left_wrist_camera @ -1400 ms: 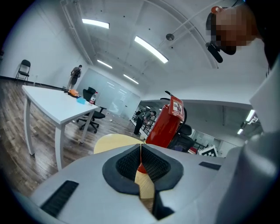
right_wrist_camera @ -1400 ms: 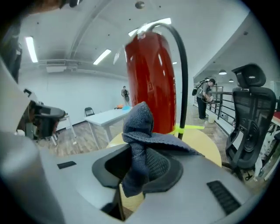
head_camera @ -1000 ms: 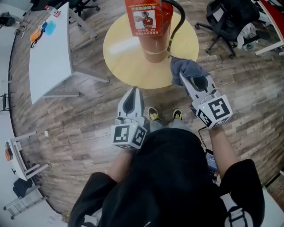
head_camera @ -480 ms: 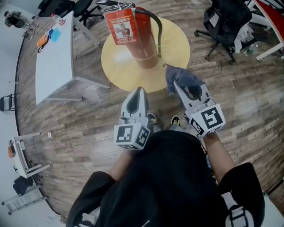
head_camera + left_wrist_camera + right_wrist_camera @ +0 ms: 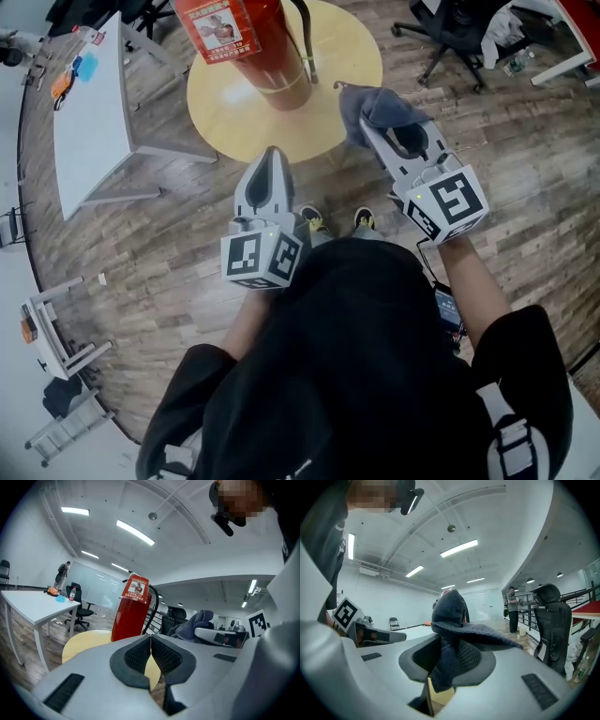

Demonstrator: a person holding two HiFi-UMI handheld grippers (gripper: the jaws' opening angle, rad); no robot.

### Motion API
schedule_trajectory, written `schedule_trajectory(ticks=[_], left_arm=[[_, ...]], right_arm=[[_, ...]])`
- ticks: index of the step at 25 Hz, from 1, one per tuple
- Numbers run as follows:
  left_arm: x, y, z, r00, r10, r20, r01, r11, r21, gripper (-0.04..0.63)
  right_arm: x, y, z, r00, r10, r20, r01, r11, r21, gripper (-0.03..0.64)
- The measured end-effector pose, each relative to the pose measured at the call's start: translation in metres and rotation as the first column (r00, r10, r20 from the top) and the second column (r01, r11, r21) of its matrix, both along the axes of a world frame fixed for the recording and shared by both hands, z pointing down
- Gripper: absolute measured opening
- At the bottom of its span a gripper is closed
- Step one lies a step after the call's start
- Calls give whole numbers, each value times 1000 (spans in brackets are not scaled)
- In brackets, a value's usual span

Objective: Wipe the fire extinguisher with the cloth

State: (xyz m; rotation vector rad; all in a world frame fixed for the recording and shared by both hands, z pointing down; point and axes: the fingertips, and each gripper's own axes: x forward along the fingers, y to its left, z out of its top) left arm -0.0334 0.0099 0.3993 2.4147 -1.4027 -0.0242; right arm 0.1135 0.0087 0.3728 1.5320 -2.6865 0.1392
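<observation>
A red fire extinguisher [image 5: 246, 37] with a black hose stands upright on a round yellow table [image 5: 347, 66]; in the left gripper view the fire extinguisher [image 5: 132, 609] rises just beyond the jaws. My right gripper [image 5: 375, 127] is shut on a dark grey-blue cloth [image 5: 372, 108], held to the right of the extinguisher and apart from it. That cloth [image 5: 452, 634] bunches up over the jaws in the right gripper view and hides most of the extinguisher behind it. My left gripper [image 5: 272, 155] is shut and empty, below the table's near edge.
A white desk [image 5: 94, 112] stands at the left, with small items at its far end. Black office chairs [image 5: 459, 28] sit at the upper right. A person [image 5: 513, 609] stands far off in the right gripper view. Wood floor surrounds the table.
The view has shifted so the extinguisher and table sit further up and left. Both grippers have risen slightly, the right one still holding the cloth.
</observation>
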Motion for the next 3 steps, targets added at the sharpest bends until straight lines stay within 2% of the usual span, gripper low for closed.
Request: schedule_trajectory(ticks=[3], left_arm=[[1, -5, 2, 1000, 7, -5, -7, 1000, -3, 25]], right_arm=[[-1, -3, 5, 1000, 3, -15, -3, 1000, -6, 89]])
